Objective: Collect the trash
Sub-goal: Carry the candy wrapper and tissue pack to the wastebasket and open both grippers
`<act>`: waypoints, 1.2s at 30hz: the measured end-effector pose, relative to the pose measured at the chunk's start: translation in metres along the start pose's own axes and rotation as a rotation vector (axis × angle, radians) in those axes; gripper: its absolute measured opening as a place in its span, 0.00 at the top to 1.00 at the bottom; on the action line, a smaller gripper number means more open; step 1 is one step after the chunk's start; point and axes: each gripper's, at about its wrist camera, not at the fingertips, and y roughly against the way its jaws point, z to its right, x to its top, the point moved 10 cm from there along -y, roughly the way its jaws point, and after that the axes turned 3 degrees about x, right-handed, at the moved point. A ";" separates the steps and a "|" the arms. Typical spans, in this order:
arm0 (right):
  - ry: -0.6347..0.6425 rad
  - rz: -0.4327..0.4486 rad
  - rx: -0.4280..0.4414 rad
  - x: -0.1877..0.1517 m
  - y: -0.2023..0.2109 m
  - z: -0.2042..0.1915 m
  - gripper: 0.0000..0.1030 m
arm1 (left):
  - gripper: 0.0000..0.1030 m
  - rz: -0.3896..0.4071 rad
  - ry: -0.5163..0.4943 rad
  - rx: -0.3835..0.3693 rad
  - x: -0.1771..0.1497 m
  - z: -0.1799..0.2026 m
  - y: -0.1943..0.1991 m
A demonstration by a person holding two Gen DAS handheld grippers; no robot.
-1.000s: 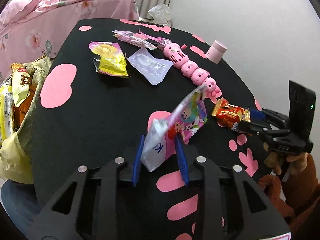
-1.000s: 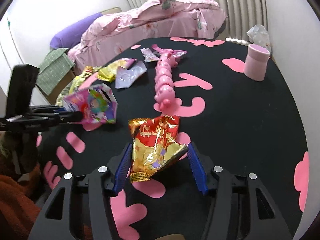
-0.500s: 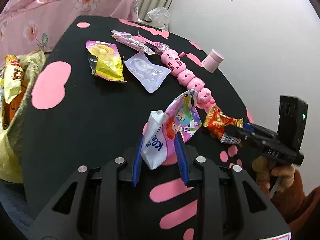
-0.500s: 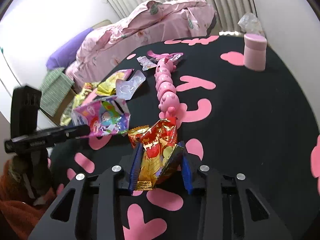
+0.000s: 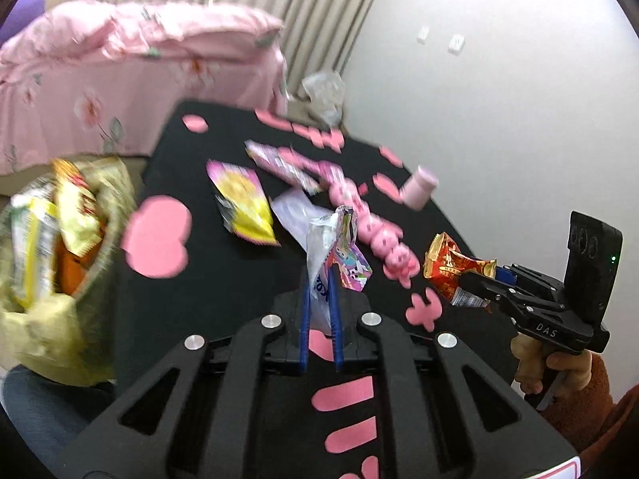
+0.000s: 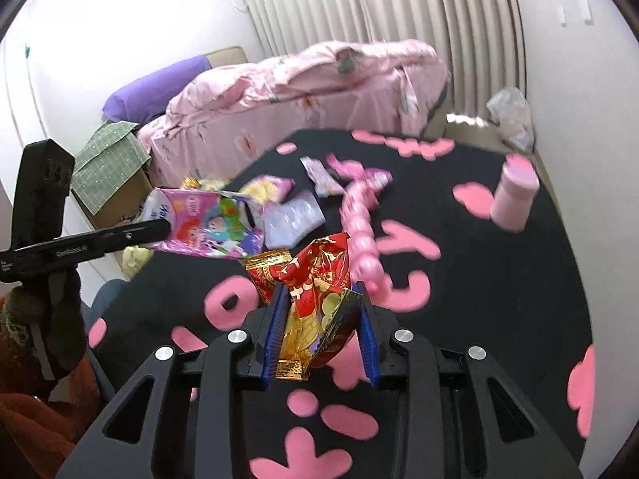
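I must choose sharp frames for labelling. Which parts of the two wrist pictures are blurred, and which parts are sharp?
Left wrist view: the left gripper and its cartoon wrapper are fairly sharp; the yellow trash bag and the bed are smeared. Right wrist view: the right gripper and the red-gold wrapper are sharp; the pink toy and pink cup are blurred.

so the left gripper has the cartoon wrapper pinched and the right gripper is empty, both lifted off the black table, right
Not quite: the right gripper is not empty. The right wrist view shows it shut on the red and gold wrapper. The left gripper does pinch the cartoon wrapper, both above the black table.
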 end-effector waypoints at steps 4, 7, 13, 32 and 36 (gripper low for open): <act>0.062 0.040 0.016 0.031 0.004 -0.025 0.70 | 0.92 0.087 0.014 0.064 0.021 -0.021 0.035; 0.088 0.074 0.046 0.059 0.004 -0.047 0.70 | 0.92 0.148 0.026 0.134 0.034 -0.044 0.060; 0.165 0.116 0.089 0.101 -0.007 -0.099 0.70 | 0.92 0.215 0.117 0.227 0.043 -0.098 0.097; 0.378 0.014 0.150 0.120 -0.101 -0.200 0.70 | 0.92 0.283 0.308 0.456 0.019 -0.234 0.136; 0.374 -0.036 0.170 0.114 -0.130 -0.203 0.70 | 0.92 0.244 0.342 0.461 0.008 -0.253 0.119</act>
